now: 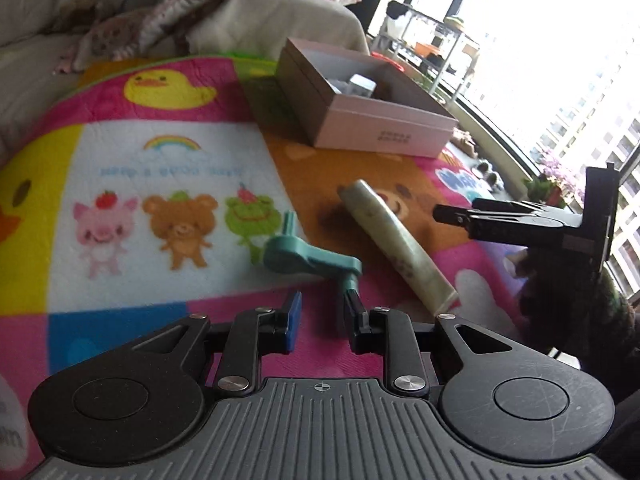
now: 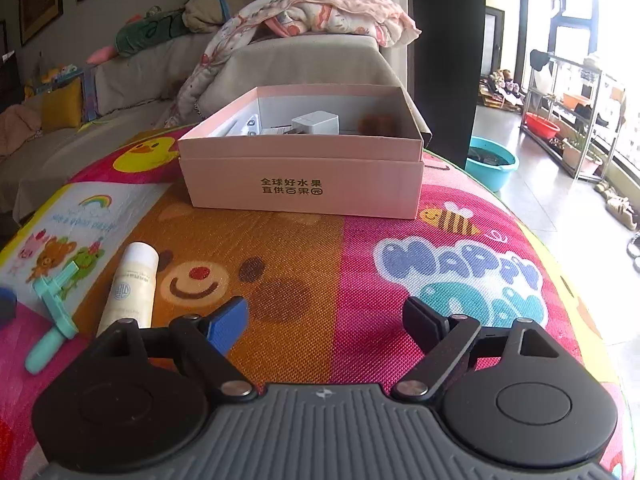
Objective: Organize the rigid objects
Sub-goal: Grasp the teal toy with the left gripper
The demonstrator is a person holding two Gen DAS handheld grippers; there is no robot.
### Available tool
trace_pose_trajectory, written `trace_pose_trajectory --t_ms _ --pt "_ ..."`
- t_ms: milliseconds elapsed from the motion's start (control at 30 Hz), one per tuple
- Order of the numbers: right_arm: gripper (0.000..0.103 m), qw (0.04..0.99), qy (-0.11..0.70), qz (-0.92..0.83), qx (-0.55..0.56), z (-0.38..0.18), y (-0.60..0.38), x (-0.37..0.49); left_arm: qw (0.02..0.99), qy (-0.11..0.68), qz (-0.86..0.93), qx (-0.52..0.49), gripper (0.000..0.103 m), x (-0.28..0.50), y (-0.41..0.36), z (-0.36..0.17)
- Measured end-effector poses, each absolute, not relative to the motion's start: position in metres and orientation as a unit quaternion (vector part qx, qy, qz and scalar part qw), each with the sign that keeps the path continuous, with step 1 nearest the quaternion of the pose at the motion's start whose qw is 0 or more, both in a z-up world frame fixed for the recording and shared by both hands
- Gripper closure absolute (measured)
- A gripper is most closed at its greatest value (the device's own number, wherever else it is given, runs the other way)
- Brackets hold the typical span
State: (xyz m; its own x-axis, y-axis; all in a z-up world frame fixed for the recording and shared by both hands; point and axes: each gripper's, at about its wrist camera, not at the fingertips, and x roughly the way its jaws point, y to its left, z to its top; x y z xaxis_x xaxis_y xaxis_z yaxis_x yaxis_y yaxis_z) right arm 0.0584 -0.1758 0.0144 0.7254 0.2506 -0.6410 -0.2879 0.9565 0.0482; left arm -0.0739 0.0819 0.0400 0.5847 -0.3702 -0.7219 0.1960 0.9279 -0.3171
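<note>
A teal crank-shaped plastic part [image 1: 308, 260] [image 2: 56, 304] lies on the cartoon play mat [image 2: 360, 248]. A cream tube [image 1: 396, 248] [image 2: 132, 284] lies just right of it. My left gripper [image 1: 320, 316] hovers close behind the teal part. Its jaws are drawn in to a narrow gap with nothing between them, and the right finger's tip nearly meets the part's peg. My right gripper [image 2: 324, 316] [image 1: 438, 214] stands wide open over bare mat, right of the tube. Farther back an open pink box [image 2: 304, 184] [image 1: 360, 120] holds a white charger [image 2: 316, 124] and a brown item.
A beige sofa [image 2: 304, 64] with a pink blanket [image 2: 340, 12] stands behind the mat. On the floor to the right are a teal basin [image 2: 492, 160] and a metal rack [image 2: 572, 120] by the window. The mat's right edge drops to the floor.
</note>
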Motion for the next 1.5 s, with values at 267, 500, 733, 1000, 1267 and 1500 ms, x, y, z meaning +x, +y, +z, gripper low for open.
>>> trace_pose_trajectory --t_ms 267,500,733,1000,1267,1500 --pt "0.017 0.926 0.35 0.138 -0.026 0.01 -0.174 0.062 0.893 0.414 -0.114 -0.132 0.077 -0.032 0.071 0.035" --pt "0.014 0.925 0.352 0.14 -0.03 0.009 -0.173 0.063 0.907 0.402 -0.106 -0.061 0.074 -0.007 0.047 0.031" --pt "0.008 0.922 0.357 0.145 -0.035 0.008 -0.171 0.065 0.915 0.378 -0.133 0.042 0.069 -0.02 0.023 0.018" --pt "0.0 0.913 0.374 0.157 -0.041 0.006 -0.166 0.07 0.931 0.343 -0.122 0.038 0.068 -0.018 0.04 0.012" --pt "0.0 0.911 0.379 0.154 -0.058 0.006 -0.16 0.069 0.937 0.326 -0.127 0.005 0.07 -0.017 0.053 0.007" --pt "0.007 0.907 0.368 0.202 -0.043 0.018 -0.155 0.06 0.936 0.321 -0.133 -0.052 0.072 -0.018 0.069 0.004"
